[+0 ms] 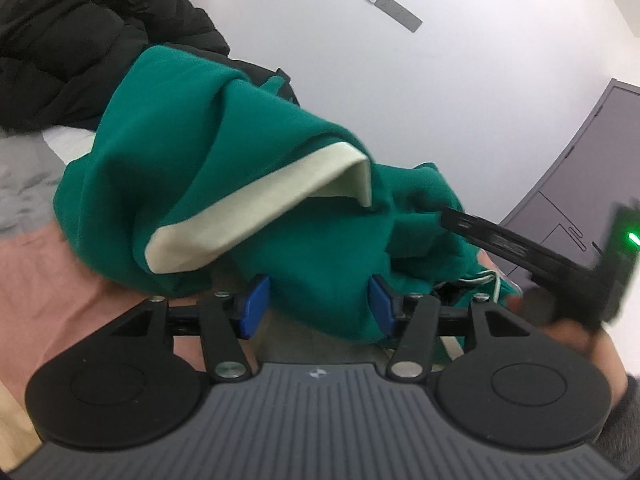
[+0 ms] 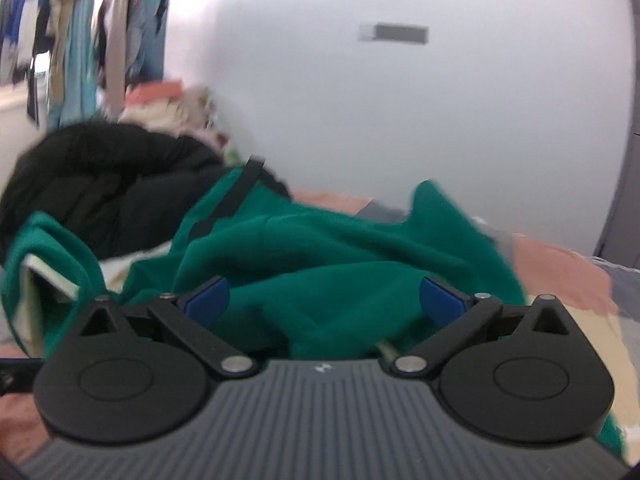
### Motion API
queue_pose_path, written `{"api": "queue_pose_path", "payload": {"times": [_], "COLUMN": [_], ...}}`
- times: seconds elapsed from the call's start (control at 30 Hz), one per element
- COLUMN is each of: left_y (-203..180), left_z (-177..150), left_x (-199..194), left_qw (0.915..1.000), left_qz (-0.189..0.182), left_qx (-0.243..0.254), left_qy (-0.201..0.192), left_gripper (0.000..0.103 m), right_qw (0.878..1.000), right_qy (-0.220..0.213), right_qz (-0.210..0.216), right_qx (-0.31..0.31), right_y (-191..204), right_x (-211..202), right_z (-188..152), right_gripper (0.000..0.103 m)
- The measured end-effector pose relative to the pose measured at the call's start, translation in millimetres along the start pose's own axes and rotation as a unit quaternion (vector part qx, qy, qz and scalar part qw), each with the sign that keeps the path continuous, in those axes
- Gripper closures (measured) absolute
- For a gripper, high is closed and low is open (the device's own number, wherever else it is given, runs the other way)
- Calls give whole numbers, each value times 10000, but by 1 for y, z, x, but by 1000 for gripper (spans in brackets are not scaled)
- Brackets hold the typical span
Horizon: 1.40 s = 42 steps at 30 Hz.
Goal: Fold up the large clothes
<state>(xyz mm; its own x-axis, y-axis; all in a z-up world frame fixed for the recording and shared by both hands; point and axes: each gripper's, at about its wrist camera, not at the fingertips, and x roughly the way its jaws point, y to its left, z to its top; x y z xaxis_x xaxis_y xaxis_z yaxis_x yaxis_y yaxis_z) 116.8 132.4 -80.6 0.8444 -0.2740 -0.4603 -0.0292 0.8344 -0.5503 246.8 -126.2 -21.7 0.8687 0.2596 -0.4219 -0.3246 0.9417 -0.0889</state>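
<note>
Looking along our left gripper (image 1: 318,304), we see its blue pads spread, with a fold of the green sweatshirt (image 1: 224,168) drooping between them (cream lining showing), unpinched. Our right gripper (image 2: 324,300) gapes wide over the same garment, heaped on the pink bedcover (image 2: 560,268) beside a black jacket (image 2: 100,176).

The green garment (image 1: 248,168) is showing as soft, matt fleece cloth with a smooth cream lining (image 1: 256,216). The black jacket (image 1: 72,40) is looking puffy and faintly sheeny (quilted cloth). The tongs (image 1: 318,304) are showing matt black plastic, ribbed grey casing, shiny metal pivots and blue pads (image 1: 256,306).
</note>
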Motion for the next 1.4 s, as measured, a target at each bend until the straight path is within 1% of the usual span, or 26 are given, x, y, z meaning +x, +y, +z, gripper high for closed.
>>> {"api": "queue_pose_path", "payload": {"times": [0.1, 0.2, 0.23, 0.27, 0.3, 0.33, 0.37, 0.4, 0.47, 0.5, 0.6, 0.67, 0.73, 0.8, 0.87, 0.97, 1.07, 1.1, 1.13, 1.17, 1.2, 1.3, 1.37, 1.4], "left_y": [12, 23, 25, 28, 30, 33, 36, 38, 43, 43, 43, 41, 38, 36, 36, 37, 32, 29, 26, 23, 20, 8, -1, -7], "left_z": [0, 1, 1, 1, 1, 1, 2, 2, 2, 2, -1, -3, -4, -4, -3, -2, 1, 1, 2, 3, 3, 2, -3, -7], "left_x": [7, 12, 12, 12, 13, 14, 16, 18, 20, 21, 20, 17, 12, 8, 2, -11, -26, -33, -37, -42, -45, -50, -50, -49], "left_qw": [9997, 9989, 9987, 9986, 9986, 9986, 9984, 9982, 9977, 9975, 9976, 9982, 9988, 9988, 9983, 9969, 9958, 9956, 9954, 9952, 9952, 9964, 9978, 9985], "left_qz": [-98, -244, -283, -322, -314, -293, -303, -311, -316, -323, -306, -305, -274, -262, -275, -282, -286, -260, -239, -233, -235, -204, -145, -72], "left_qx": [-204, -383, -412, -409, -410, -438, -476, -508, -601, -628, -620, -518, -410, -374, -443, -629, -714, -731, -752, -769, -775, -689, -562, -498], "left_qy": [37, 94, 91, 71, 63, 64, 67, 70, 72, 70, 48, 4, -68, -158, -252, -390, -492, -524, -544, -555, -551, -458, -327, -234], "left_gripper": [41, 40, 40, 39, 39, 39, 38, 38, 38, 38, 38, 38, 38, 38, 38, 38, 38, 38, 38, 38, 38, 37, 37, 37], "right_qw": [9996, 9984, 9977, 9964, 9950, 9938, 9927, 9923, 9936, 9947, 9981, 9992, 9991, 9975, 9958, 9933, 9917, 9922, 9924, 9907, 9872, 9779, 9732, 9711], "right_qy": [209, 390, 457, 547, 621, 693, 777, 840, 794, 712, 327, 113, -175, -487, -663, -743, -533, -282, -69, 193, 519, 1225, 1474, 1562], "right_qz": [62, 99, 85, 44, -4, -91, -176, -213, -240, -213, -54, 55, 190, 390, 579, 880, 1171, 1210, 1224, 1344, 1501, 1661, 1715, 1729], "right_qx": [-201, -397, -496, -652, -784, -865, -903, -884, -765, -708, -519, -375, -329, -320, -240, -100, -70, -125, -114, 17, 170, 344, 425, 514], "right_y": [14, 22, 24, 27, 29, 31, 31, 29, 25, 21, 10, 6, 2, -2, -6, -10, -11, -10, -7, -8, -9, -9, -10, -12], "right_x": [31, 54, 58, 64, 67, 70, 72, 71, 62, 54, 14, -14, -51, -98, -139, -192, -235, -248, -252, -257, -260, -261, -262, -264], "right_z": [5, 7, 3, 2, 0, 0, 0, 0, 3, 4, 10, 15, 17, 15, 9, -7, -33, -46, -52, -63, -77, -108, -120, -122], "right_gripper": [0, 0, 1, 7, 20, 30, 49, 64, 80, 84, 87, 88, 88, 88, 88, 88, 88, 88, 88, 88, 88, 88, 88, 86]}}
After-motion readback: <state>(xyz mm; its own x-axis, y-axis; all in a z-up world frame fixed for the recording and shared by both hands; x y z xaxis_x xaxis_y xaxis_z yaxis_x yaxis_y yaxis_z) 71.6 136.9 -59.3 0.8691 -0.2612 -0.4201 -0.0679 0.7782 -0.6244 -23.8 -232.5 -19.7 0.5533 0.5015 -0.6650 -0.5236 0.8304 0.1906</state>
